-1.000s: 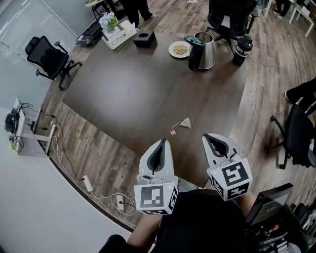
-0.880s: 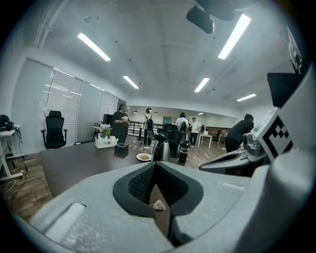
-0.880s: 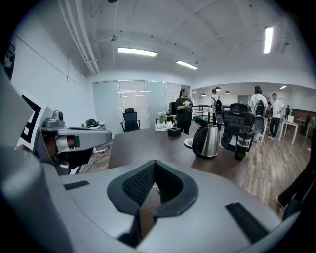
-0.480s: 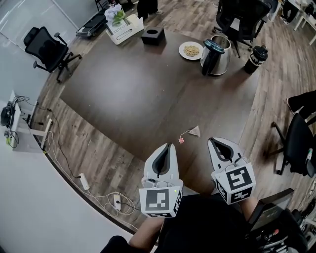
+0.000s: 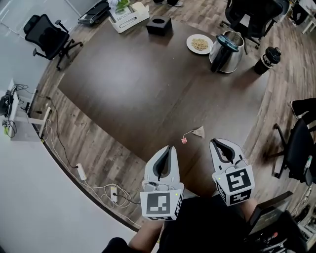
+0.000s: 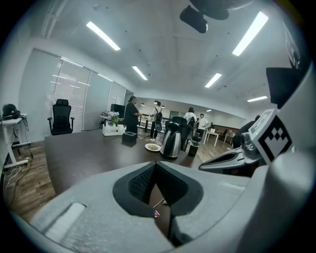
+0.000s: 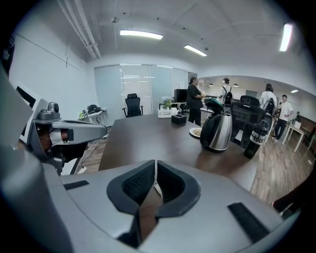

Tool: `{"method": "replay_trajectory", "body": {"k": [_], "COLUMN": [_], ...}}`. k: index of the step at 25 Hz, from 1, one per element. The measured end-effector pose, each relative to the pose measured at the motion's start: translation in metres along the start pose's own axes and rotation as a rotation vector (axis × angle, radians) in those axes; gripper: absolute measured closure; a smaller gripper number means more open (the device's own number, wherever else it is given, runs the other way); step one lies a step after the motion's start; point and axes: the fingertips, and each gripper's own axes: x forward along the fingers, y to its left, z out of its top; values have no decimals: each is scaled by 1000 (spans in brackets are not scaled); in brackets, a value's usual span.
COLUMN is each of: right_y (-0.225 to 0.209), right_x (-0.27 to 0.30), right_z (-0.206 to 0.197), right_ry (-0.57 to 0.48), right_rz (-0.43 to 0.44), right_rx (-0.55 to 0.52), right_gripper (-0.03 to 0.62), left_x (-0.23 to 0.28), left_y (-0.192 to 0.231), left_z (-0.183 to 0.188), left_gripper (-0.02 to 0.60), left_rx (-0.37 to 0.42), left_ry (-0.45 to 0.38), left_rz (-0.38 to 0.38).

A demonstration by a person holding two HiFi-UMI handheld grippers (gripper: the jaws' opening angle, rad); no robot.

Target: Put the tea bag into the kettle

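Note:
A small triangular tea bag (image 5: 199, 131) lies on the dark table near its front edge, its string running to a red tag (image 5: 183, 141). The steel kettle (image 5: 227, 45) with black handle and lid stands at the far right of the table. My left gripper (image 5: 169, 148) is shut and empty, just short of the tag. My right gripper (image 5: 213, 142) is also shut and empty, close beside the tea bag. The left gripper view shows the tag (image 6: 157, 214) below the closed jaws and the kettle (image 6: 171, 144) far ahead. The right gripper view shows the kettle (image 7: 217, 131) ahead.
A plate of food (image 5: 200, 44) sits left of the kettle, a black box (image 5: 159, 24) and a white planter box (image 5: 129, 15) at the far edge. A black bottle (image 5: 267, 60) stands right of the kettle. Office chairs (image 5: 49, 37) surround the table; several people stand beyond.
The head view has shifted, so the table and kettle sit further right and up. The tea bag now lies closer to both gripper tips. Both grippers stay shut.

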Motion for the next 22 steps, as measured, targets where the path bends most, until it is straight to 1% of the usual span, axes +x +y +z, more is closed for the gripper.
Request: {"method": "replay_trajectory", "body": {"k": [6, 8, 13, 16, 22], "right_y": [-6, -8, -13, -14, -14], "right_x": [32, 44, 65, 77, 97], "right_z": [-17, -25, -43, -53, -67], "right_ry": [50, 69, 116, 144, 176], "right_rz": [57, 72, 104, 125, 156], "right_rx": [-27, -42, -47, -41, -60], "right_gripper": [579, 540, 533, 521, 510], "left_x": [17, 28, 45, 54, 67], "left_y": [8, 7, 6, 10, 11], "left_z": [-29, -44, -73, -89, -103], "left_gripper": [577, 577, 577, 577, 577], "left_rx": [-24, -20, -75, -73, -103], "left_ry": [54, 79, 137, 167, 197], "left_rz": [61, 66, 100, 113, 128]}}
